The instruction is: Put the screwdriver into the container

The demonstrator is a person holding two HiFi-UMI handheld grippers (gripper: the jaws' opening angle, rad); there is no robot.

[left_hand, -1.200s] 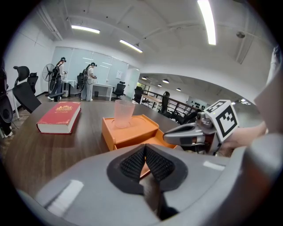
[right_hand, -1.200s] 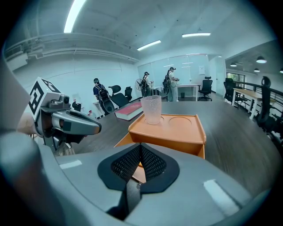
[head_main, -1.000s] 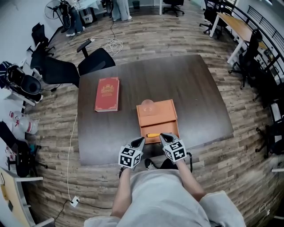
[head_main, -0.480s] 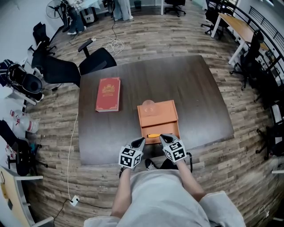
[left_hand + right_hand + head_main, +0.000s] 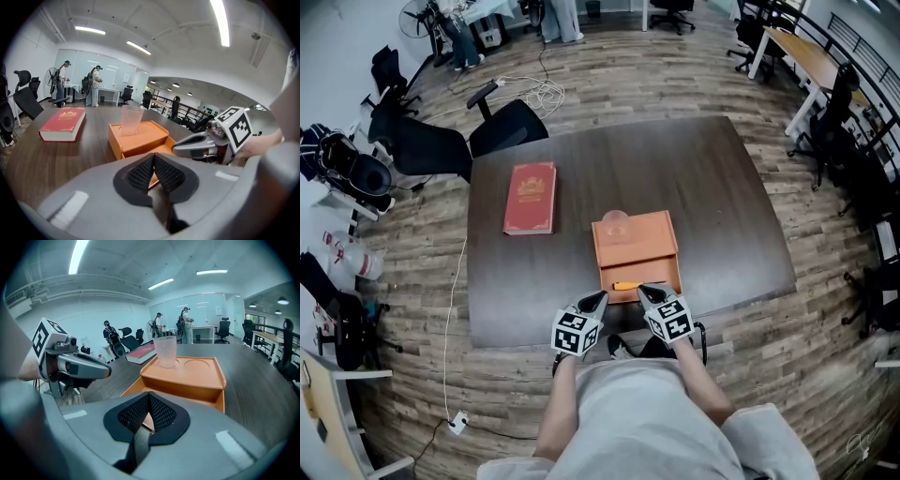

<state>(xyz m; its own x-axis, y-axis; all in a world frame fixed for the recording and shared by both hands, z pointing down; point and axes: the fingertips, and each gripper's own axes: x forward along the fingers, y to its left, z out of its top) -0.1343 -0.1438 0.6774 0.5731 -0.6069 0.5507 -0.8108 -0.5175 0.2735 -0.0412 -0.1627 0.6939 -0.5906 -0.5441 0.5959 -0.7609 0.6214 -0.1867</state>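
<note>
Jaws closed, screwdriver (image 5: 625, 285) just ahead

Landmark: a dark brown table (image 5: 703, 187), roughly square, in the middle of the room.
Floor: wood planks (image 5: 825, 309) in mixed brown and grey all round the table.
Chairs: black office chairs (image 5: 502, 127) just past the table's far-left corner.
Desk: a light wooden desk (image 5: 802, 56) well beyond the table's far-right corner, with black chairs beside it.
Railing: a black railing (image 5: 862, 52) behind that desk.
Cable: a white cable (image 5: 542, 94) looped on the floor beyond the table's far-left corner.
Walls: a white wall (image 5: 333, 42) far to the table's left; a glass partition (image 5: 112, 65) beyond its far side.
Light: long ceiling strips (image 5: 221, 23) overhead.
</note>
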